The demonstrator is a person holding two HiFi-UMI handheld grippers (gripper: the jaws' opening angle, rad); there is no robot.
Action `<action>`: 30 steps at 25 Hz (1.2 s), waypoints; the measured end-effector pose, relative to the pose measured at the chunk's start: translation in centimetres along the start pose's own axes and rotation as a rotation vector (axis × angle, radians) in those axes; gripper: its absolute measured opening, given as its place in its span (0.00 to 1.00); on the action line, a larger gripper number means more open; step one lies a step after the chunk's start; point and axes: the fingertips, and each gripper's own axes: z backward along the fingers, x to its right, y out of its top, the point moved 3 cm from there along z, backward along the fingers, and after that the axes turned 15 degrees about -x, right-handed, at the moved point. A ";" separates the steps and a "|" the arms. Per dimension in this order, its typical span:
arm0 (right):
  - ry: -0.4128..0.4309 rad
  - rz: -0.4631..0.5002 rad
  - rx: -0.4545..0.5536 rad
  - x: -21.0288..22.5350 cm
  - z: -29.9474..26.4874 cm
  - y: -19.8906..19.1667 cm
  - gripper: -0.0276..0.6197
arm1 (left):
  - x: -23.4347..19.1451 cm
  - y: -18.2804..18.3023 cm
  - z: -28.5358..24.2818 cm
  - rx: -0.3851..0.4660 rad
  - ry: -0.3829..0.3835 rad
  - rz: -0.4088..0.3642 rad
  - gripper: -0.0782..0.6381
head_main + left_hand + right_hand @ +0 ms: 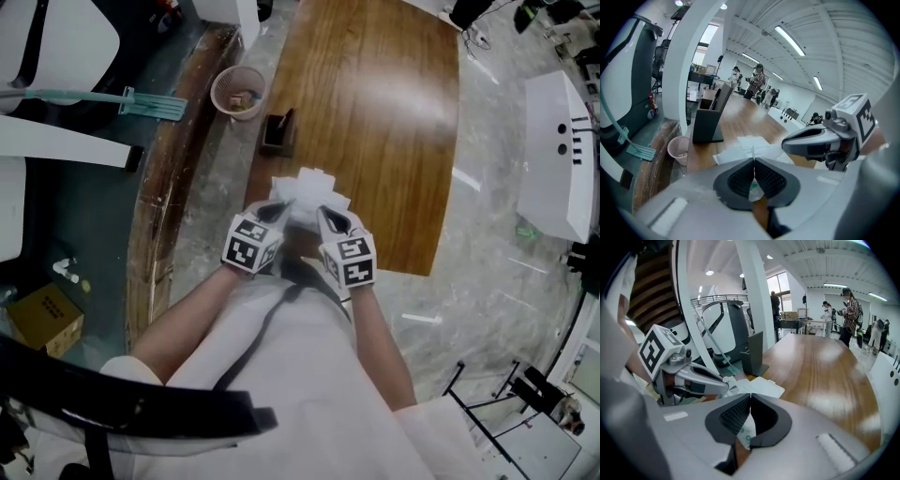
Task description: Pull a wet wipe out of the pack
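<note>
Wooden tabletop (394, 122) seen from above, a small dark stand (278, 131) at its left edge. On your side of the stand, at the tabletop's near end, lies the wet wipe pack (307, 192), white and rumpled, with both grippers meeting on it. Your left gripper (753, 164) has its jaws clenched on a thin white fold with green print. Your right gripper (749, 401) pinches a similar printed fold. No single wipe can be told apart from the wrapper, so the pull looks begun but unfinished: one side should anchor the pack while the other draws a sheet free.
</note>
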 end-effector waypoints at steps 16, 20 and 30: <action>-0.053 -0.072 0.034 1.7 2.5 -2.4 0.06 | 1.3 0.2 0.1 -0.010 0.013 -0.039 0.12; -0.067 -0.085 0.042 2.3 3.1 -2.9 0.06 | 1.5 0.4 0.2 -0.005 0.012 -0.045 0.12; -0.076 -0.094 0.060 2.3 3.6 -3.1 0.06 | 2.2 0.4 0.5 -0.001 0.009 -0.065 0.16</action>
